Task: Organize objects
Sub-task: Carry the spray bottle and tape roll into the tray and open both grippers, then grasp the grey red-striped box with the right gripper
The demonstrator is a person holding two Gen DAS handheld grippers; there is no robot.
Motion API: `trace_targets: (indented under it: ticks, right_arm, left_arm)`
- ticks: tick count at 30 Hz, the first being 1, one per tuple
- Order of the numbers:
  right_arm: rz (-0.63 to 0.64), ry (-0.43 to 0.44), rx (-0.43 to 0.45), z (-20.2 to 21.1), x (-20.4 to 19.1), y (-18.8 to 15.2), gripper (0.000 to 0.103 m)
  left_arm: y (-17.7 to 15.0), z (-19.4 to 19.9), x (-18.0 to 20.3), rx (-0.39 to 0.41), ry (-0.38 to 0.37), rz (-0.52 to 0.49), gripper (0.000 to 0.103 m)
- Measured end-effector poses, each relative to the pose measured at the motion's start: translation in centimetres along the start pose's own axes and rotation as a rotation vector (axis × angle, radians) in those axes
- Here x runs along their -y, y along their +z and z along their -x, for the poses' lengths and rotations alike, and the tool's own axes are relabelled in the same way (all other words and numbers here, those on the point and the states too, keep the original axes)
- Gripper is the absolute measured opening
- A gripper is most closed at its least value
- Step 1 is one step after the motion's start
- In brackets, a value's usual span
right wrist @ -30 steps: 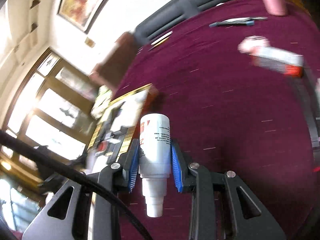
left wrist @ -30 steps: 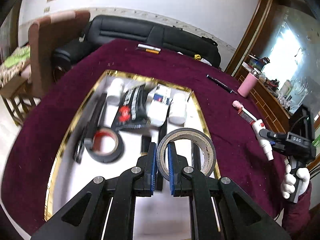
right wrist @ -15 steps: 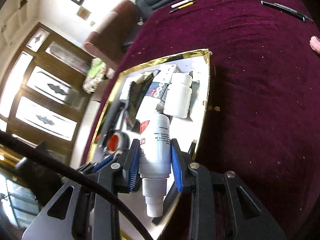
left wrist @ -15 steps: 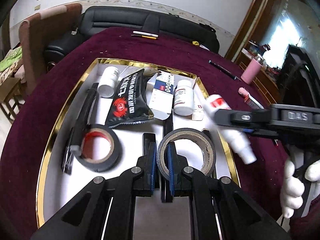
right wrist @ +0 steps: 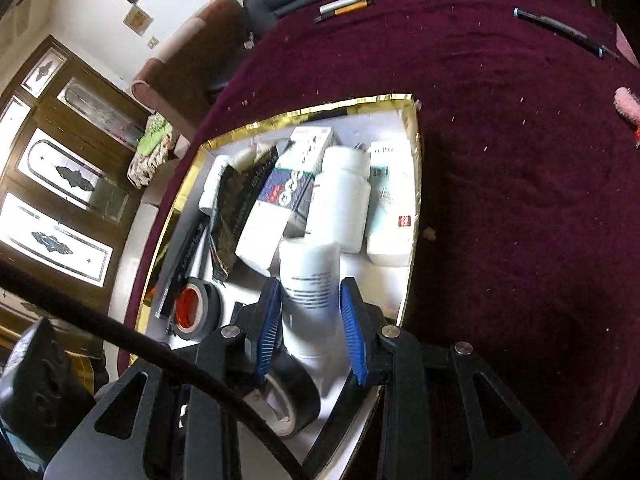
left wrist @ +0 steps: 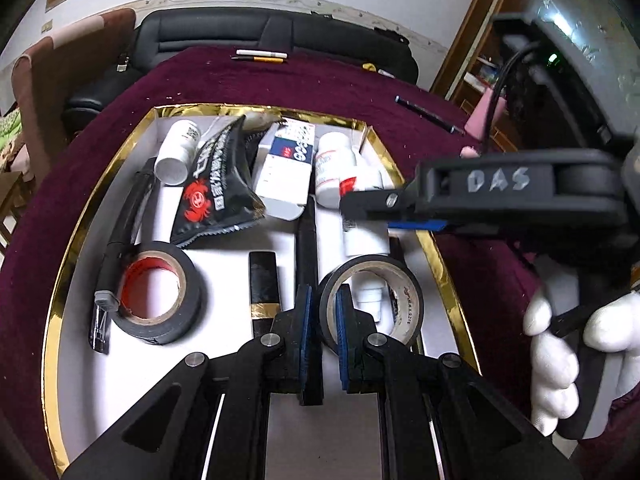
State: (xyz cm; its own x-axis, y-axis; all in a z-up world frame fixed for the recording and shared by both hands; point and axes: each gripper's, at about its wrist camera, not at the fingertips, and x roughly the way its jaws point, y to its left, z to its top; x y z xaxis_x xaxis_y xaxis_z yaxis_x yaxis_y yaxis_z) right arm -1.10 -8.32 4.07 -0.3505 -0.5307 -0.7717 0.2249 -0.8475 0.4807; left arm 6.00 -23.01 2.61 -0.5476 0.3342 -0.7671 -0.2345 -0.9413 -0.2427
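My left gripper (left wrist: 323,328) is shut on the rim of a black tape roll (left wrist: 404,300), held upright over the white, gold-edged tray (left wrist: 224,364). My right gripper (right wrist: 312,328) is shut on a white squeeze bottle (right wrist: 310,276), nozzle toward the camera, low over the tray's right side (right wrist: 408,280). In the left wrist view that bottle (left wrist: 364,236) lies just behind the tape roll, under the right gripper's body (left wrist: 516,192). The held tape roll also shows in the right wrist view (right wrist: 296,396).
The tray holds a second tape roll with red core (left wrist: 160,292), a black snack packet (left wrist: 216,188), a white and blue box (left wrist: 288,168), two white bottles (left wrist: 178,152) (left wrist: 332,164), black pens and a lipstick (left wrist: 262,284). Pens (right wrist: 560,30) and a pink item (right wrist: 628,104) lie on the maroon cloth.
My right gripper has carried the white bottle from over the cloth leftward and down into the tray's right side. My left gripper has held the tape roll nearly still.
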Motion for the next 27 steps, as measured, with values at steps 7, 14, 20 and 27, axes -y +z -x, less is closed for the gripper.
trace_targets:
  ticks: [7,14,20,27]
  right_arm:
    - [-0.003,0.025,0.122,5.3,2.1,-0.5,0.030]
    - [-0.107,-0.082,0.275,13.4,11.6,-2.6,0.030]
    - [-0.273,-0.306,0.348,20.1,21.6,-3.9,0.033]
    - [-0.221,-0.365,0.294,19.5,23.7,-0.5,0.033]
  left_arm:
    - [0.3,0.0,0.3,-0.015,0.047,-0.005,0.034]
    - [-0.1,6.0,-0.6,0.135,-0.045,0.069,0.042]
    - [-0.6,9.7,1.3,0.209,-0.246,0.075,0.050]
    - [-0.3,6.7,5.8,0.135,-0.359,0.018,0.050]
